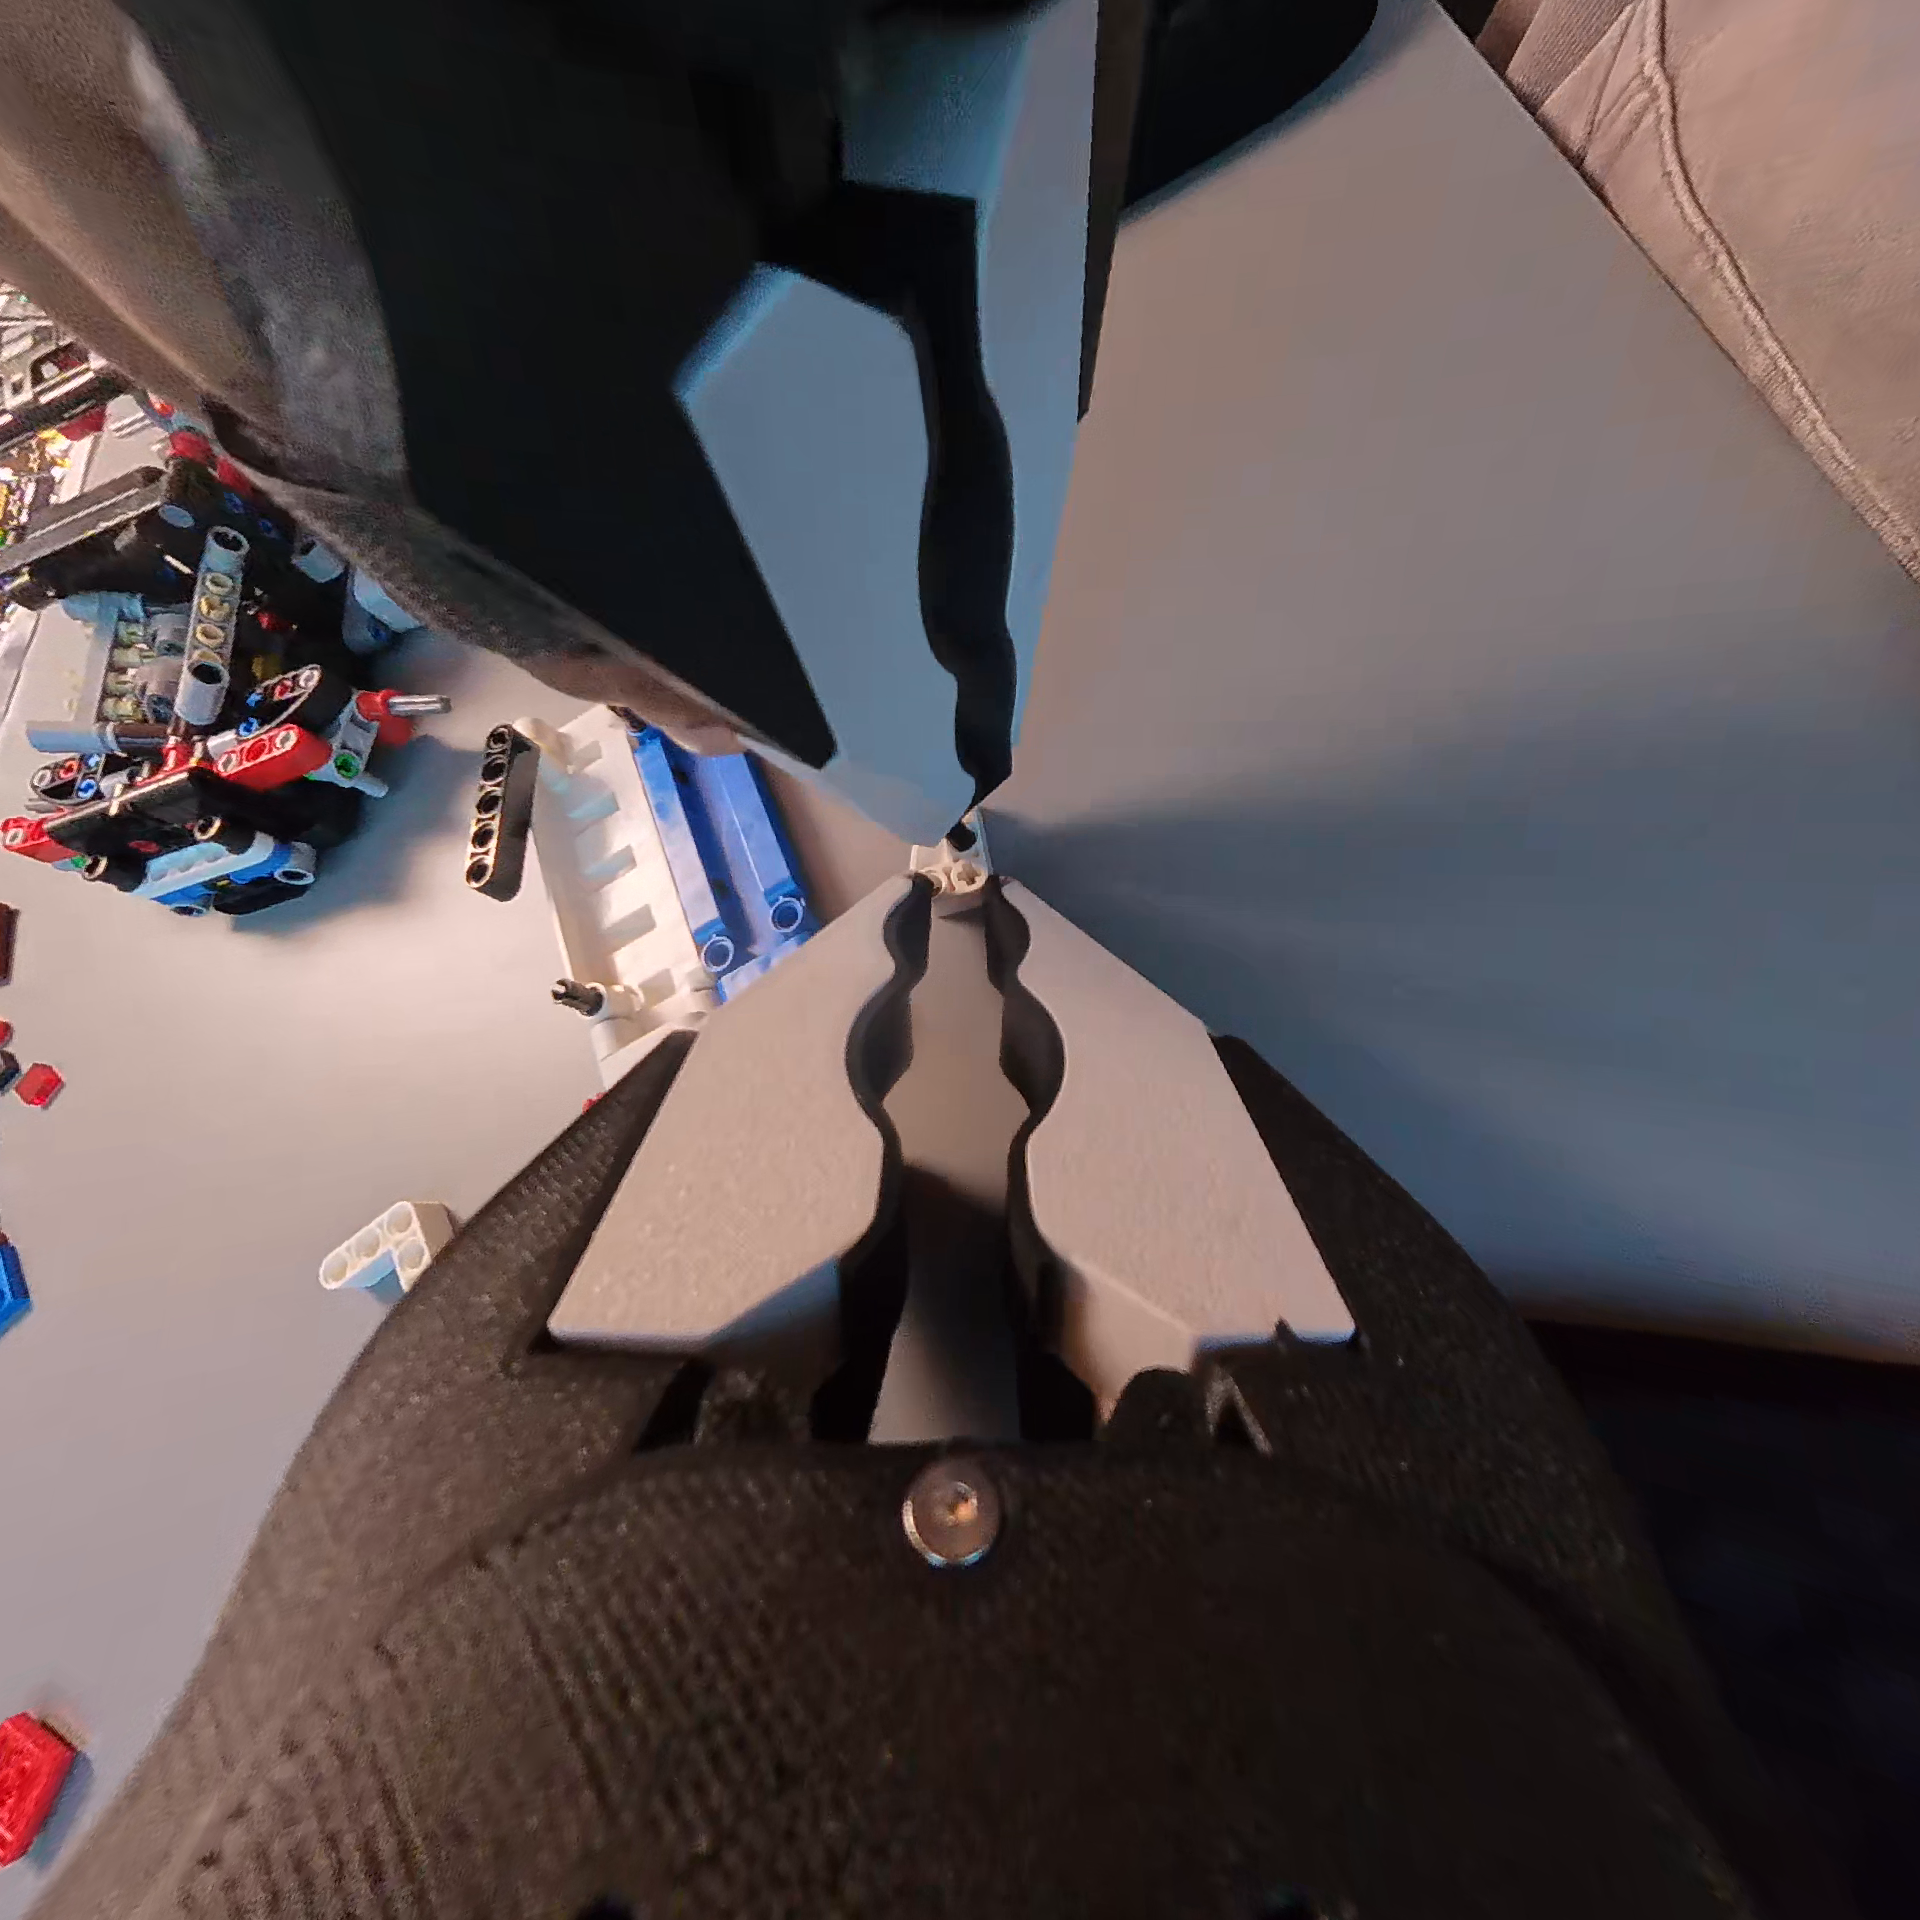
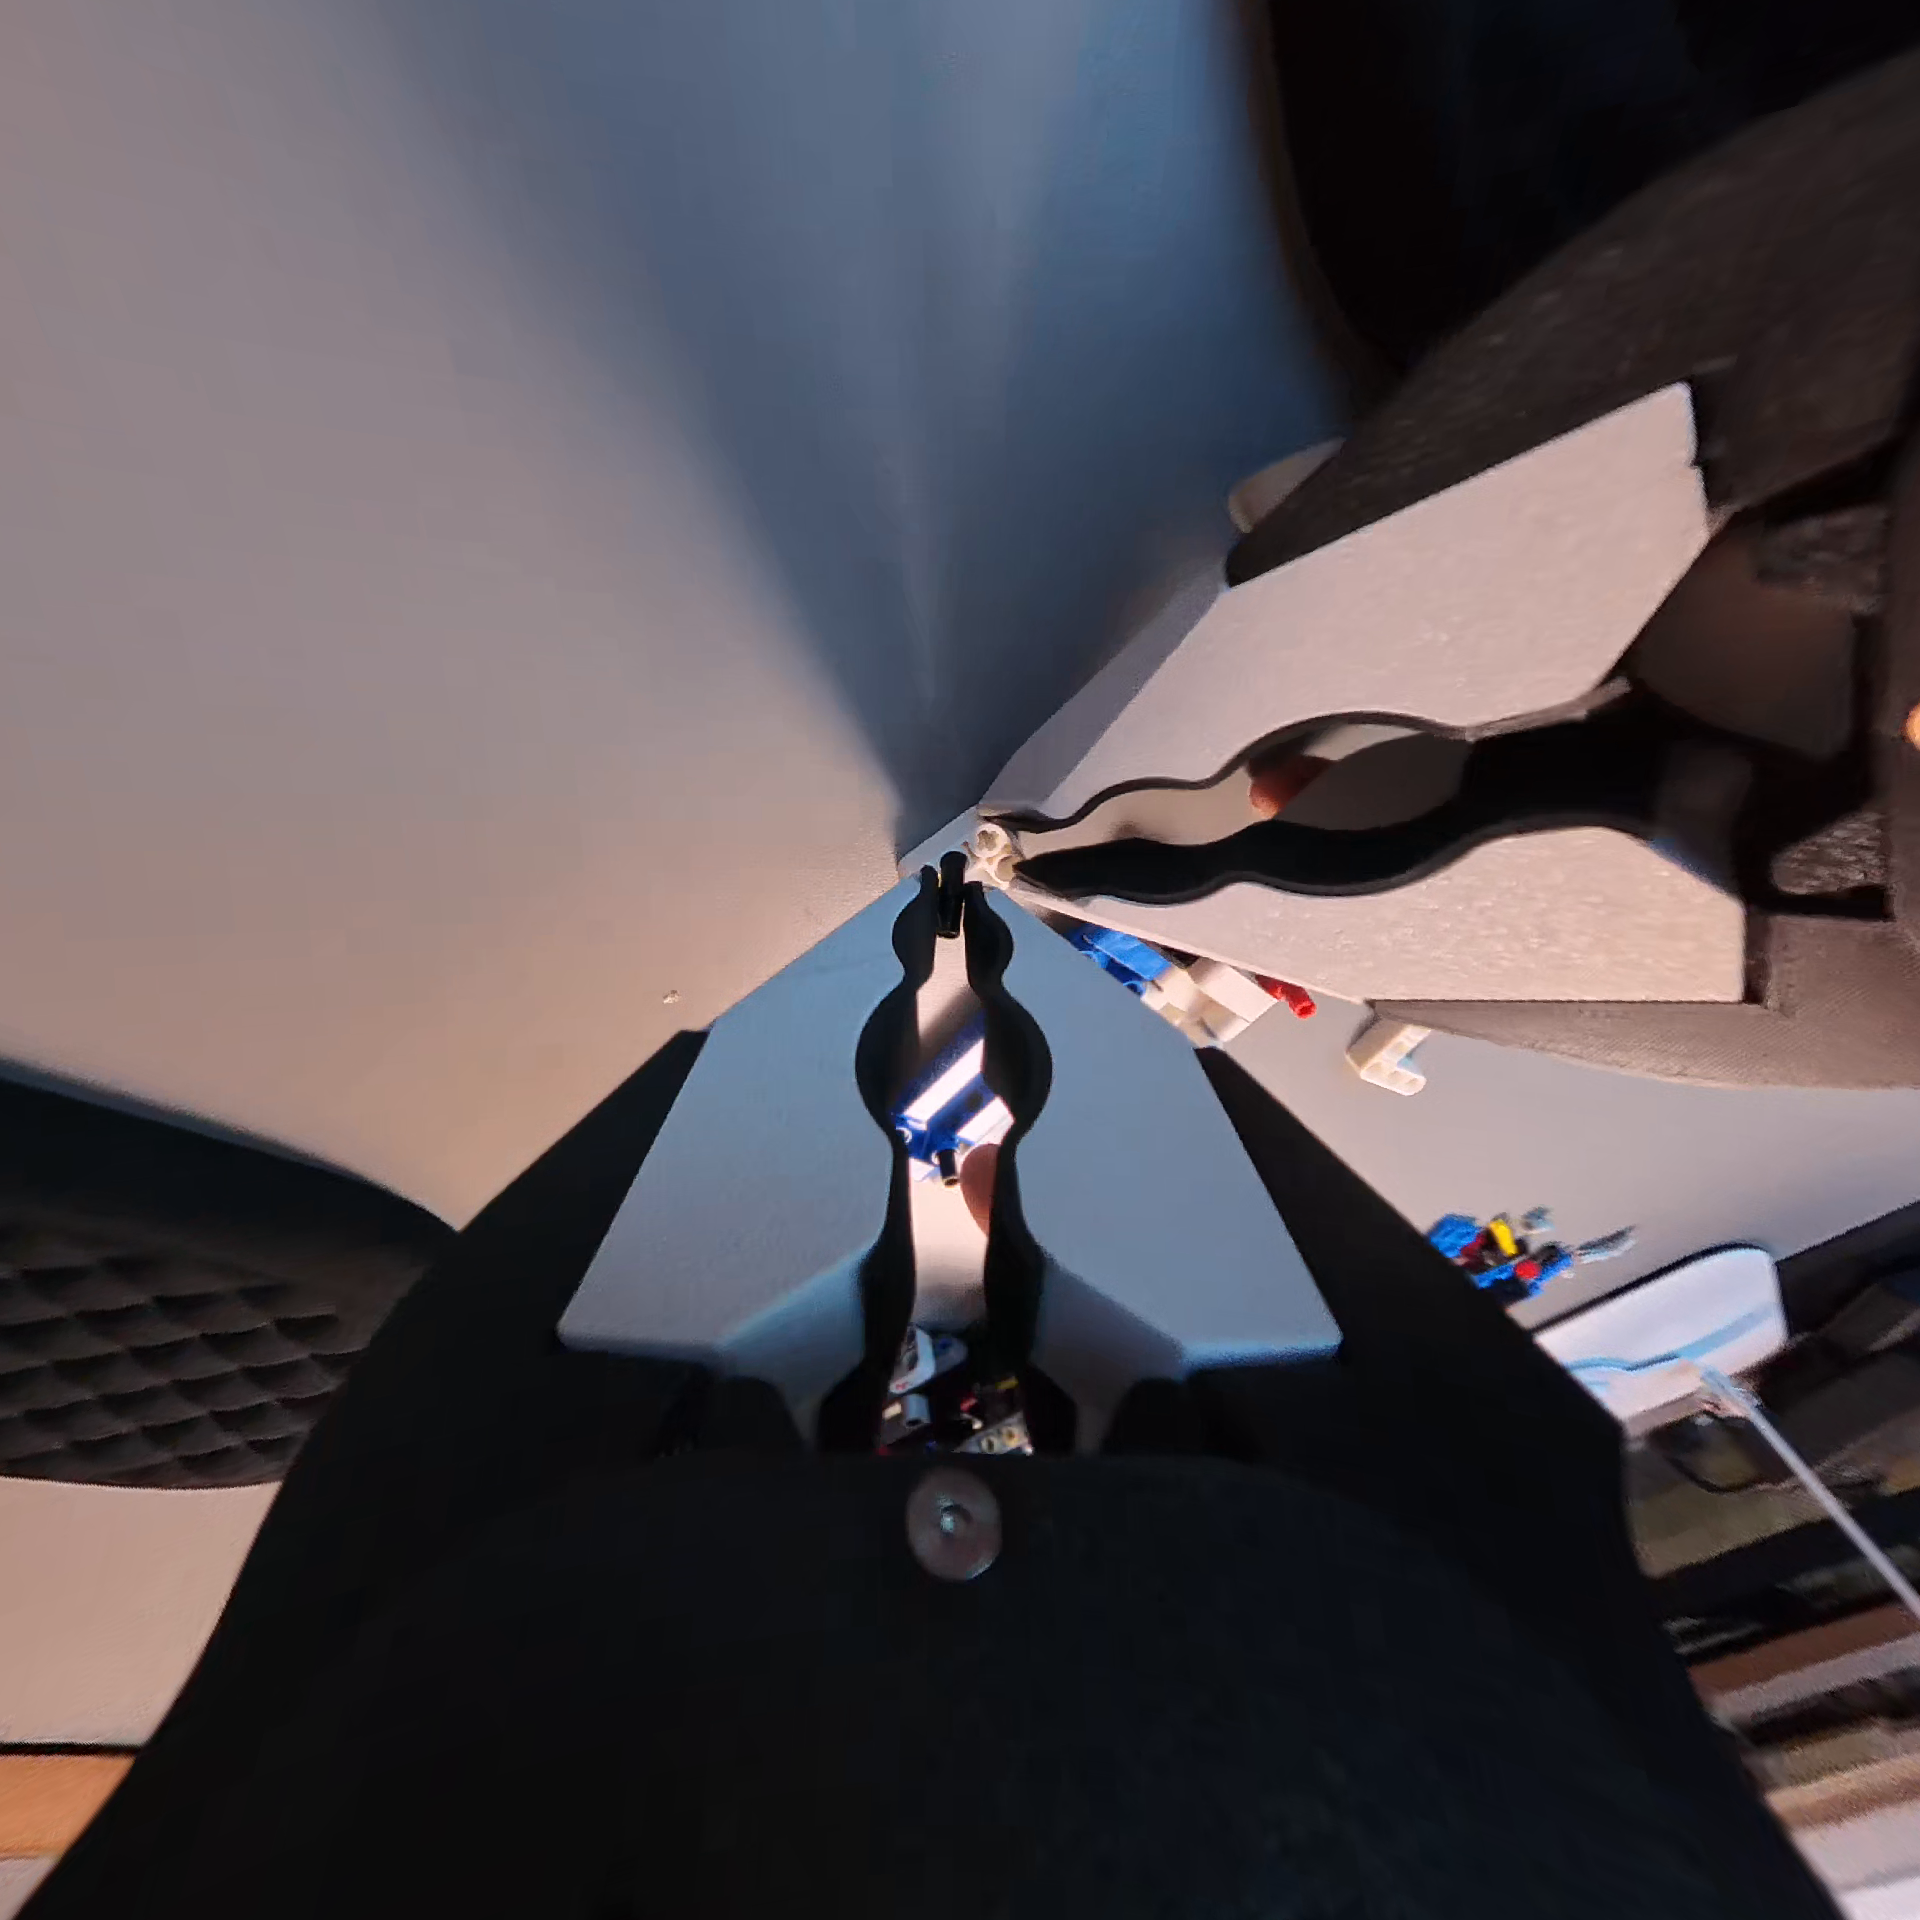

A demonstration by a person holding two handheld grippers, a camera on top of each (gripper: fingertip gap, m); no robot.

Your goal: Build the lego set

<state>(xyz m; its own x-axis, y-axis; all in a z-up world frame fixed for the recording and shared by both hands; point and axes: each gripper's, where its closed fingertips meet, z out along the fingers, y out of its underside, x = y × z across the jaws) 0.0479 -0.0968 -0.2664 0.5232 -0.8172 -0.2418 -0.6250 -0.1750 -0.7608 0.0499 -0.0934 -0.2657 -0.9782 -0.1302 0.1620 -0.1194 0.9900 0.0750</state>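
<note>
My left gripper (image 1: 954,881) is shut on a small white connector piece (image 1: 958,869) held above the grey table (image 1: 1455,727). My right gripper (image 2: 943,894) is shut on a small black pin (image 2: 950,891). The two gripper tips meet, and the black pin touches the white piece (image 2: 992,840). In the left wrist view the right gripper (image 1: 966,800) comes in from the top, with the black pin (image 1: 961,833) at its tip. In the right wrist view the left gripper (image 2: 1013,847) comes in from the right.
A white and blue sub-assembly (image 1: 675,883) lies on the table left of the tips. A black beam (image 1: 501,810) and a large multicoloured build (image 1: 177,748) lie farther left. A white L-piece (image 1: 384,1242) and loose red pieces (image 1: 31,1787) are near the left edge. My left and right fingertips are right by each other. The white L-piece (image 1: 384,1242) is about 12 centimeters from both grippers' fingertips. My right wrist view (image 2: 1387,1065) looks at it from another angle.
</note>
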